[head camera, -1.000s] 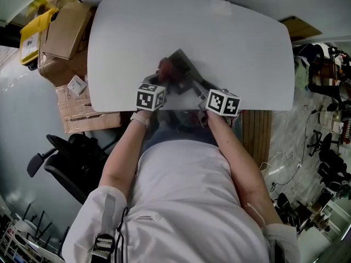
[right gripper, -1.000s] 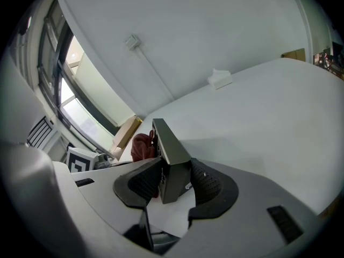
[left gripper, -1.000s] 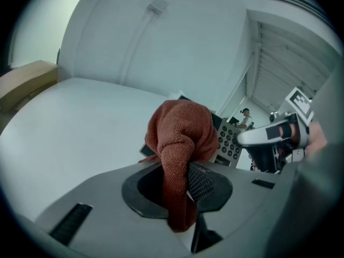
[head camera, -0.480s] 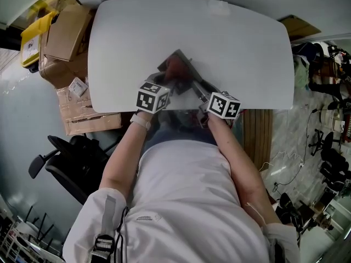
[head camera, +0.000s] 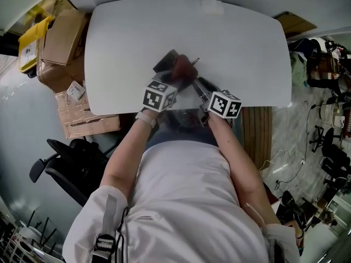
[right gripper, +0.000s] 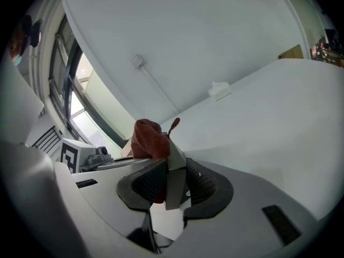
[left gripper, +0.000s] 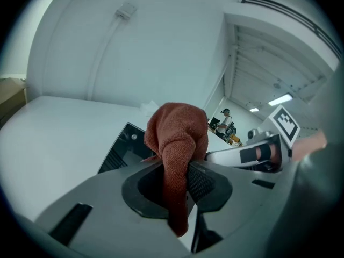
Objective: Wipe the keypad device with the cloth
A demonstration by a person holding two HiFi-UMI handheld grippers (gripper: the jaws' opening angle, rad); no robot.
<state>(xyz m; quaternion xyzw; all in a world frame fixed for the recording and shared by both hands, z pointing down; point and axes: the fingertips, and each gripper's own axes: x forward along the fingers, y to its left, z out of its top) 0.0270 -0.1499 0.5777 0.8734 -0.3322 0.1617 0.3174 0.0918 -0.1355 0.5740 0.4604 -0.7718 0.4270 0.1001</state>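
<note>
The left tool [head camera: 173, 84] and right tool [head camera: 204, 93] sit low centre in the head view, close to the near edge of the white surface [head camera: 137, 32]. The surface lies bare toward the top of the frame, with cardboard boxes [head camera: 63, 34] beyond its left edge. The keypad device [head camera: 164, 63] lies just above the tools, and the cloth [head camera: 185, 66] is on it.

In the left gripper view, the left tool [left gripper: 180, 181] is clenched on the red-brown cloth [left gripper: 177, 133]. The dark keypad device [left gripper: 126, 144] is at centre left, with bare surface [left gripper: 54, 128] to its left.

In the right gripper view, the right tool [right gripper: 171, 187] has just been closing and grips the keypad device [right gripper: 176, 168] by its thin edge. Open surface [right gripper: 279, 122] fills the right of the frame.
</note>
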